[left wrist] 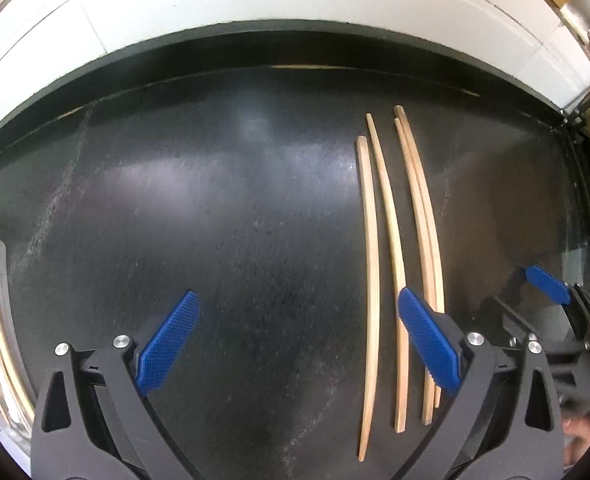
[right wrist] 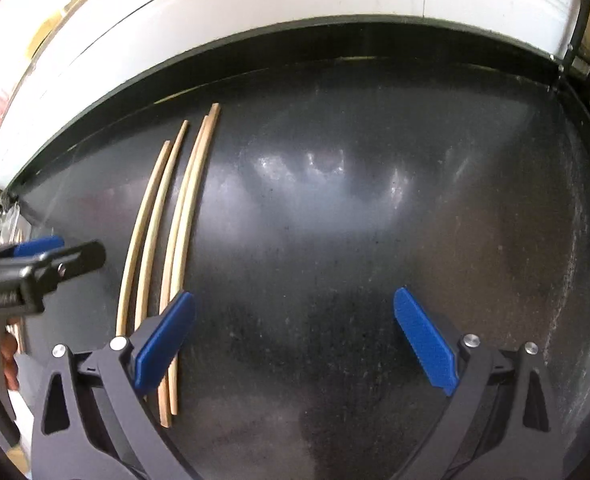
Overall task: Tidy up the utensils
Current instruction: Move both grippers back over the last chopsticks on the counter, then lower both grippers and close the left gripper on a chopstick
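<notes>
Chopsticks [left wrist: 371, 280], four wooden ones, lie side by side on the black countertop [left wrist: 215, 220]; left gripper [left wrist: 295, 344] and right gripper [right wrist: 295, 340] gape wide, empty.

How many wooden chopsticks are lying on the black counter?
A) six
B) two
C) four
C: four chopsticks lie side by side on the black counter; the two on the right touch along their length, and both views show the same count.
</notes>
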